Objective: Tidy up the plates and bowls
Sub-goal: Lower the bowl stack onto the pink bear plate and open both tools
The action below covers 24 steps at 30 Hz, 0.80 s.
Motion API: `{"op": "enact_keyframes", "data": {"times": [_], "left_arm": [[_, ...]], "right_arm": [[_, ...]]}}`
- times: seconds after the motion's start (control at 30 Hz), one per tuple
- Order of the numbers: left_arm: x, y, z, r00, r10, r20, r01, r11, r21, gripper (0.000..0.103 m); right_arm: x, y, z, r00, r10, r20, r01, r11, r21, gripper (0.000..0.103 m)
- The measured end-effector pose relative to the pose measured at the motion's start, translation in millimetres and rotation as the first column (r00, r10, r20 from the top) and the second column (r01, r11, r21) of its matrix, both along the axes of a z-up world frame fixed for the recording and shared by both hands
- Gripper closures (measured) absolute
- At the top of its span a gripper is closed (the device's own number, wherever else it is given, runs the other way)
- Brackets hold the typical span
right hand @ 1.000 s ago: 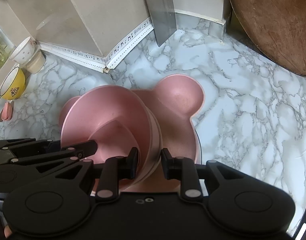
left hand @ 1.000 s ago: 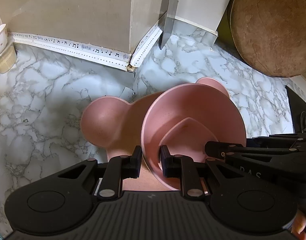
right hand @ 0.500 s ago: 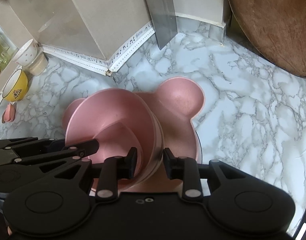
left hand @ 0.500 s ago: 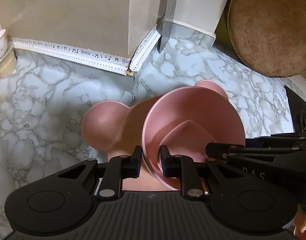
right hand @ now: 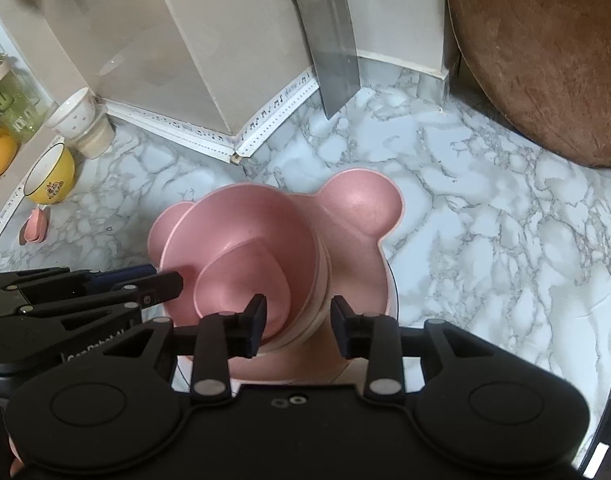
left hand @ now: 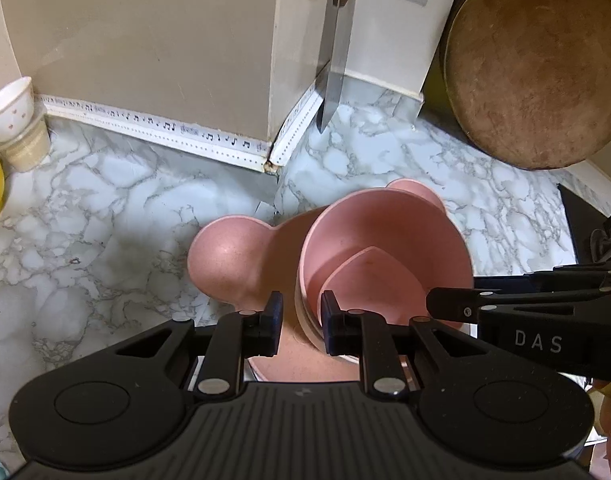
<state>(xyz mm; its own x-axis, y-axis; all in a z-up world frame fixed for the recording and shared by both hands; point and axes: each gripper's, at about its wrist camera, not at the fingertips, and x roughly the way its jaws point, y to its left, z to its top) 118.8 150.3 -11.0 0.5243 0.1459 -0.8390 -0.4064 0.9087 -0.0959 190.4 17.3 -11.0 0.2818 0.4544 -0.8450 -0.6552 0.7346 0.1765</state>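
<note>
A stack of pink bowls [left hand: 385, 264] sits on a pink bear-shaped plate [left hand: 229, 260] on the marble counter. My left gripper [left hand: 298, 316] has its fingers either side of the stack's left rim, slightly apart. In the right wrist view the bowl stack [right hand: 245, 264] rests on the bear plate [right hand: 361, 208]. My right gripper [right hand: 297, 320] is open, its fingers straddling the stack's right rim with a gap on both sides. Each gripper shows in the other's view.
A cleaver [right hand: 333, 52] hangs at the back wall. A round brown board [left hand: 533, 64] leans at the right. A white cup [right hand: 75, 116], a yellow bowl [right hand: 51, 176] and a small pink item [right hand: 35, 230] stand at the left.
My right gripper has opened off the bowl stack's rim. My left gripper's fingers have spread slightly. Both cameras have pulled back a little and the stack sits lower on the plate.
</note>
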Motion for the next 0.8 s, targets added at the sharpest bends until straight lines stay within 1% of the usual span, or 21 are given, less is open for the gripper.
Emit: {"op": "enact_keyframes", "data": {"times": [0.13, 0.27, 0.5, 0.6, 0.63, 0.67, 0.7, 0.73, 0.77, 0.8], "left_arm": [[-11, -5, 9, 0.999, -0.007, 0.033, 0.007, 1.000, 0.019, 0.084], [-20, -10, 16, 0.998, -0.014, 0.057, 0.013, 1.000, 0.018, 0.084], [-39, -23, 28, 0.994, -0.035, 0.100, 0.032, 0.999, 0.032, 0.084], [-46, -28, 33, 0.992, -0.035, 0.118, 0.030, 0.999, 0.043, 0.083], [-48, -28, 35, 0.992, -0.034, 0.124, 0.029, 0.999, 0.042, 0.079], [-50, -29, 36, 0.991, -0.033, 0.129, 0.027, 0.999, 0.042, 0.074], [-52, -30, 37, 0.990, -0.030, 0.135, 0.024, 0.999, 0.046, 0.072], [-54, -32, 38, 0.990, -0.032, 0.140, 0.025, 0.998, 0.054, 0.067], [-55, -33, 39, 0.989, -0.035, 0.144, 0.027, 0.998, 0.062, 0.059], [-57, -35, 41, 0.988, -0.036, 0.151, 0.026, 0.997, 0.070, 0.055]], "right_arm": [[-7, -7, 7, 1.000, 0.006, 0.019, -0.006, 1.000, 0.019, 0.061], [-17, -15, 15, 0.999, 0.013, 0.044, -0.015, 0.999, 0.040, 0.056], [-36, -33, 29, 0.993, 0.036, 0.112, -0.045, 0.996, 0.078, 0.048], [-43, -42, 33, 0.990, 0.040, 0.136, -0.053, 0.994, 0.093, 0.042], [-45, -45, 35, 0.989, 0.039, 0.145, -0.055, 0.993, 0.102, 0.038], [-48, -49, 37, 0.987, 0.039, 0.156, -0.057, 0.992, 0.111, 0.037], [-50, -51, 39, 0.985, 0.039, 0.168, -0.060, 0.991, 0.117, 0.037], [-52, -54, 40, 0.983, 0.040, 0.179, -0.063, 0.990, 0.124, 0.035], [-54, -57, 42, 0.982, 0.040, 0.187, -0.066, 0.989, 0.133, 0.033], [-55, -60, 43, 0.981, 0.038, 0.191, -0.065, 0.988, 0.140, 0.032]]}}
